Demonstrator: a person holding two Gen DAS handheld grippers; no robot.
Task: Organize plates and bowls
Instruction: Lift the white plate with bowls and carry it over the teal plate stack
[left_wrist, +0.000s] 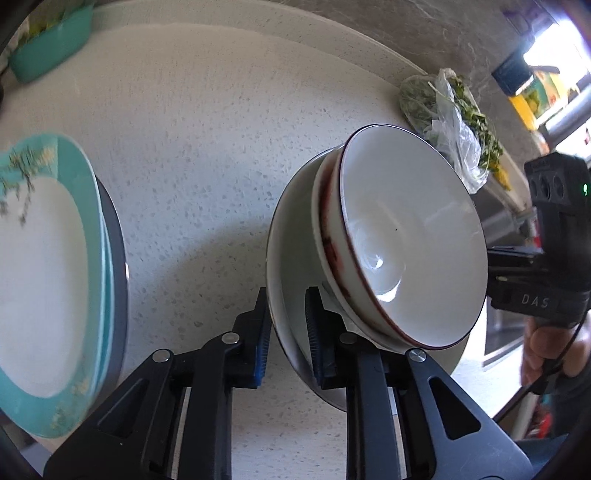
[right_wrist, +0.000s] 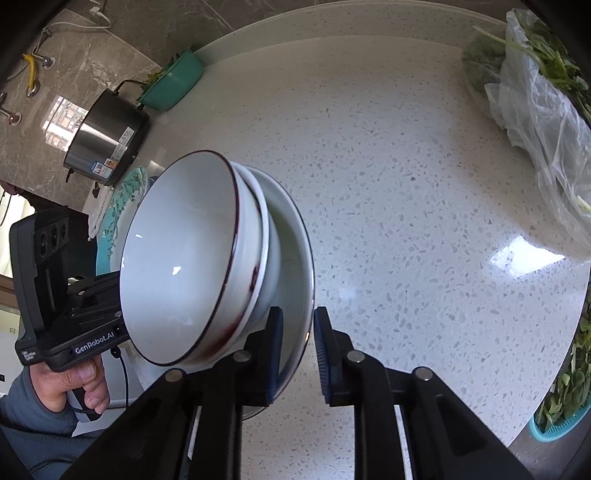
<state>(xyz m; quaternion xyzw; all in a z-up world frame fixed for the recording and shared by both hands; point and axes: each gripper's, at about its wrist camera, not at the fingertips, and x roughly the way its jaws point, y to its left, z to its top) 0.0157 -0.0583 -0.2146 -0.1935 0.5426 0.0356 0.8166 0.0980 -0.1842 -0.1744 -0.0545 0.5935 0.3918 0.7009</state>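
Note:
A stack of two white bowls with dark red rims (left_wrist: 406, 236) rests in a white plate (left_wrist: 284, 266); the stack is held above the speckled counter (left_wrist: 207, 155). My left gripper (left_wrist: 286, 325) is shut on the plate's rim, one pad on each side. My right gripper (right_wrist: 298, 350) straddles the opposite rim of the same plate (right_wrist: 295, 258), its pads on either side. The bowls (right_wrist: 184, 258) fill the left of the right wrist view. A teal-rimmed plate (left_wrist: 48, 280) lies on a dark plate at the left.
A bag of leafy greens (left_wrist: 454, 122) lies at the counter's back right, also in the right wrist view (right_wrist: 539, 110). A teal basin (right_wrist: 173, 81) and a steel pot (right_wrist: 107, 136) stand at the back left. A basket of greens (right_wrist: 565, 402) sits at the right edge.

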